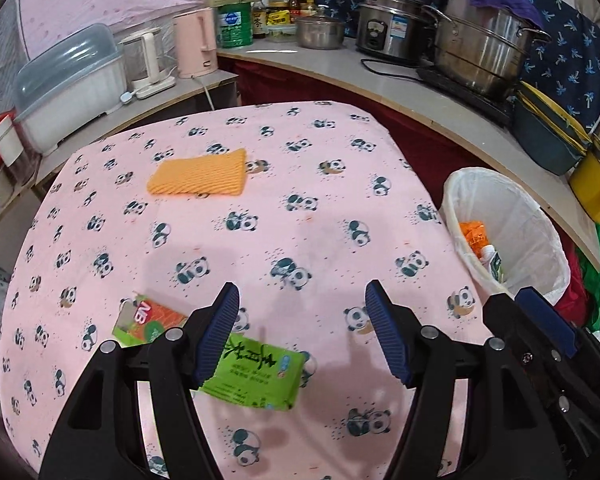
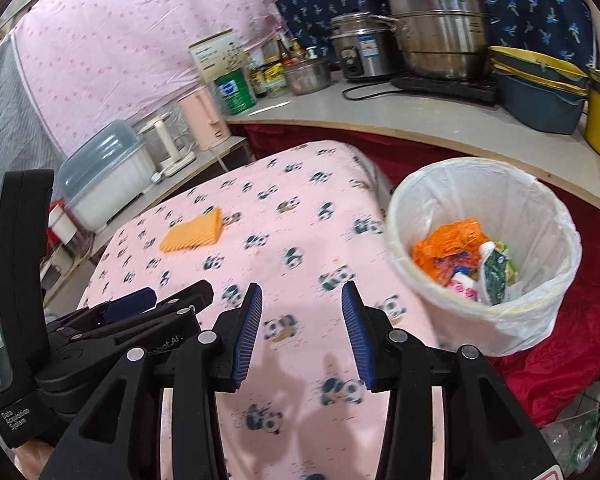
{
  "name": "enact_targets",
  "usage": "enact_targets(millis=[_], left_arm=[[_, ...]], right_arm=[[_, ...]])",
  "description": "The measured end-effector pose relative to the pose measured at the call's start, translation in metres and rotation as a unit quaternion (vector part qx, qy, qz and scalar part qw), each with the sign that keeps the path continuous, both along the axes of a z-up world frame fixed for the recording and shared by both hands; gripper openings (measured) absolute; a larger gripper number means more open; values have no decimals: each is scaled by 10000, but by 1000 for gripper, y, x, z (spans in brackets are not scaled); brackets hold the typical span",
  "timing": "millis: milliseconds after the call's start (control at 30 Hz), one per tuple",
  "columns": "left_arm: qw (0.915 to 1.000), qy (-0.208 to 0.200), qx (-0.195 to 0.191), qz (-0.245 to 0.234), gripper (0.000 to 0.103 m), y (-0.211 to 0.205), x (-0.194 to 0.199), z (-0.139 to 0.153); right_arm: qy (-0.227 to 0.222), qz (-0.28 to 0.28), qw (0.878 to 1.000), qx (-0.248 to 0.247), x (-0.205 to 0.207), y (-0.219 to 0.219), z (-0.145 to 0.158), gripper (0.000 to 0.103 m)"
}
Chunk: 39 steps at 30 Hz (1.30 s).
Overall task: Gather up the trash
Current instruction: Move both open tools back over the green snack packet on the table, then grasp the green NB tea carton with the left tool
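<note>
Currently on table (image 1: 260,208), panda cloth: green packet (image 1: 260,376) at near edge, beside left gripper (image 1: 302,332); green-orange carton (image 1: 148,320) just left of it; orange sponge (image 1: 200,174) toward far left corner. Bin (image 2: 556,216), part-filled, off right edge. Left gripper open, empty. Right gripper (image 2: 302,332) open, empty, over near right edge. Packet likely light, soft, slick; pinch across its short sides.
</note>
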<state>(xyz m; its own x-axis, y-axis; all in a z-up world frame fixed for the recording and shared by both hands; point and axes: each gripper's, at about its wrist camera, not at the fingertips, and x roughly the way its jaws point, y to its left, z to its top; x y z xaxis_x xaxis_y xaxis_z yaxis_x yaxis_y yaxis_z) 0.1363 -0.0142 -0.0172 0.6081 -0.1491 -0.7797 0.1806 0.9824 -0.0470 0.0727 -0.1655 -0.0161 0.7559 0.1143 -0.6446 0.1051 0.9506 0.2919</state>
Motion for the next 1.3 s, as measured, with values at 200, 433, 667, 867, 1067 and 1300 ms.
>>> enact_targets(millis=[200,433,667,867,1067,1300], left_arm=[[9974,277,-159,648,72,51,-6,-13],[9898,668,-423,1188,72,99,-14,-34],[9810,989,-795,1470,72,122,-15,-45],[9764,1268,-1070,1382,72,117,-15,-53],[9699,1567,-1212,1418,72,117,-10,-72],[9682,1455,-1360,1514,73,120,-6,-73]], right_arm=[[193,415,9990,-9,2,36,-12,41],[469,760,9960,46,13,63,-33,41],[672,817,9941,-236,35,76,-54,41],[923,905,9905,-470,54,78,-76,41],[990,1364,9845,-492,40,103,-82,41],[959,1611,9811,-470,22,122,-82,40]])
